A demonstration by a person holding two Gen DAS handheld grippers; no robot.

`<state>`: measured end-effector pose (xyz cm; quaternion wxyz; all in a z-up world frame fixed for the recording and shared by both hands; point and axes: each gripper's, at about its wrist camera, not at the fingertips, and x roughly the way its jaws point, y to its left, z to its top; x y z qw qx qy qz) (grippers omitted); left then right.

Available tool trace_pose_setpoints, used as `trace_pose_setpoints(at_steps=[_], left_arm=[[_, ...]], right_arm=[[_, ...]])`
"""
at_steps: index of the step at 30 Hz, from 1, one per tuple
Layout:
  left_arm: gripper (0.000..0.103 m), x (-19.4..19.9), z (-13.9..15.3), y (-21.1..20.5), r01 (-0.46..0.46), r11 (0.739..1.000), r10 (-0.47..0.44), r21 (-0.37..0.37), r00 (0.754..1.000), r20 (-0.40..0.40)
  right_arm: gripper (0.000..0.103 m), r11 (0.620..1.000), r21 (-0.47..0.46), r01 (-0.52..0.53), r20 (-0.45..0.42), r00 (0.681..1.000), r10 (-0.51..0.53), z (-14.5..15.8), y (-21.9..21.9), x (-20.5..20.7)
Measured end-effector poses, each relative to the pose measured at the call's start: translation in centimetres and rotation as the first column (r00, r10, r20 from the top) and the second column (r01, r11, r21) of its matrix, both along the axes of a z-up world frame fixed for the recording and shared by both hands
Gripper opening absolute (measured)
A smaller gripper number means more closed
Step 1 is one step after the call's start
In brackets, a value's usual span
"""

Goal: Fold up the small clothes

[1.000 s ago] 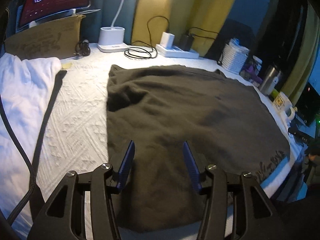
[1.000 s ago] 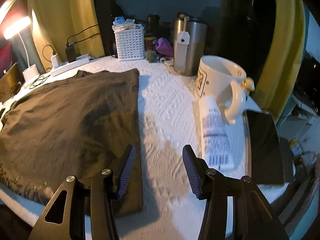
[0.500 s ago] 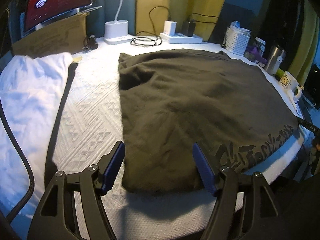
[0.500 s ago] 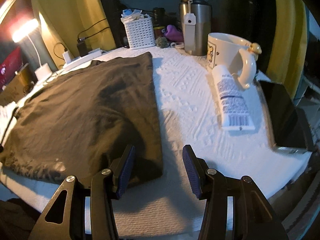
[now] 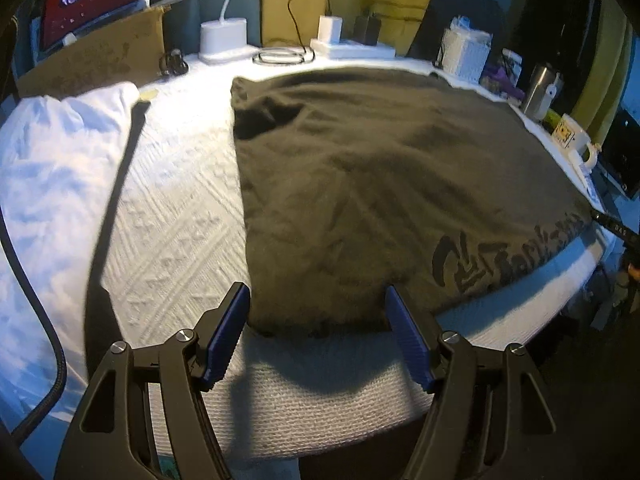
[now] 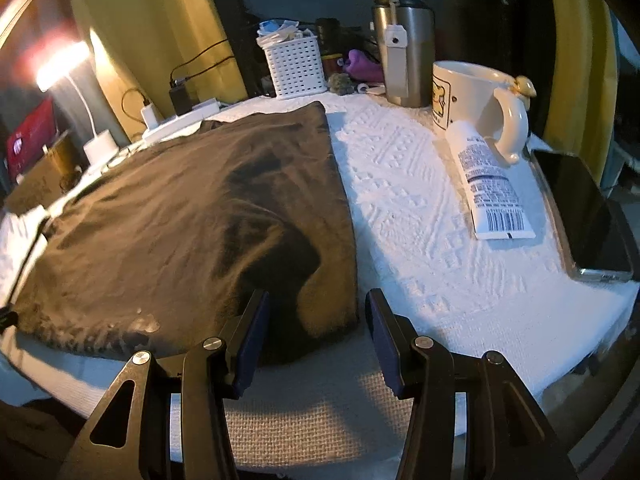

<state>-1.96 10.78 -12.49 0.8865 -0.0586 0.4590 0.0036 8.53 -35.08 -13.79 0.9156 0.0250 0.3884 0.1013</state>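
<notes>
Both tools: left tool point(image 5: 316, 308) and right tool point(image 6: 316, 320) gaping, empty, at near shirt point(image 5: 360, 184) corners.
Risk: grabbing tablecloth point(image 6: 420, 208) with hem.

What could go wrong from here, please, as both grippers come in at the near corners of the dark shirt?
1. The left hand-held gripper and right hand-held gripper are open at the dark shirt's near hem; closing could pinch the white textured cover too.
2. The shirt looks already doubled, so a shallow pinch may catch only one layer.
3. Lifting the fold away from the edge could sweep fabric into the tube or mug.
</notes>
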Motion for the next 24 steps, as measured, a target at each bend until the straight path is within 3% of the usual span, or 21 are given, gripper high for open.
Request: trace_pose_setpoints(at_steps=[2, 4, 6, 7, 8, 11, 12, 20, 24], left_arm=[[0.070, -0.2, -0.1, -0.3, -0.010, 1.000, 0.009, 0.013, 1.000, 0.016], [0.070, -0.2, -0.1, -0.7, -0.017, 0.999, 0.016, 0.032, 1.000, 0.023], [0.066, -0.2, 0.0, -1.2, -0.004, 0.999, 0.003, 0.053, 1.000, 0.010], [0.061, -0.1, 0.0, -1.3, 0.017, 0.999, -0.017, 0.052, 1.000, 0.004], [0.049, -0.1, 0.2, -1.5, 0.037, 0.998, -0.037, 0.042, 0.999, 0.000], [0.021, 0.0, 0.3, -2.0, 0.076, 0.996, -0.076, 0.045, 0.997, -0.003], [0.018, 0.1, 0.4, -2.1, 0.081, 0.996, -0.081, 0.044, 0.997, -0.001], [0.013, -0.3, 4.3, -2.2, 0.097, 0.992, -0.104, 0.078, 0.990, 0.091], [0.013, -0.3, 3.9, -1.6, 0.088, 0.993, -0.093, 0.073, 0.993, 0.071]], right_arm=[[0.051, 1.000, -0.017, -0.025, 0.006, 1.000, 0.025, -0.1, 0.6, -0.1], [0.045, 0.998, -0.025, -0.055, 0.017, 0.998, 0.055, -0.1, 1.2, -0.2], [0.020, 0.997, 0.000, -0.081, 0.011, 0.997, 0.081, 0.0, 1.3, -0.2], [0.014, 0.995, 0.013, -0.098, 0.006, 0.995, 0.098, 0.1, 1.4, -0.1], [0.012, 0.996, 0.004, -0.087, 0.012, 0.996, 0.087, 0.3, 1.3, -0.1], [0.010, 0.999, 0.006, -0.050, 0.041, 0.998, 0.049, 1.5, 0.1, 0.1], [0.009, 0.999, 0.001, -0.038, 0.055, 0.998, 0.038, 2.0, -0.3, 0.0], [0.009, 0.998, -0.044, -0.041, 0.106, 0.993, 0.045, 4.8, -0.9, -0.6], [0.009, 0.998, -0.045, -0.041, 0.083, 0.996, 0.045, 4.4, -0.9, -0.9]])
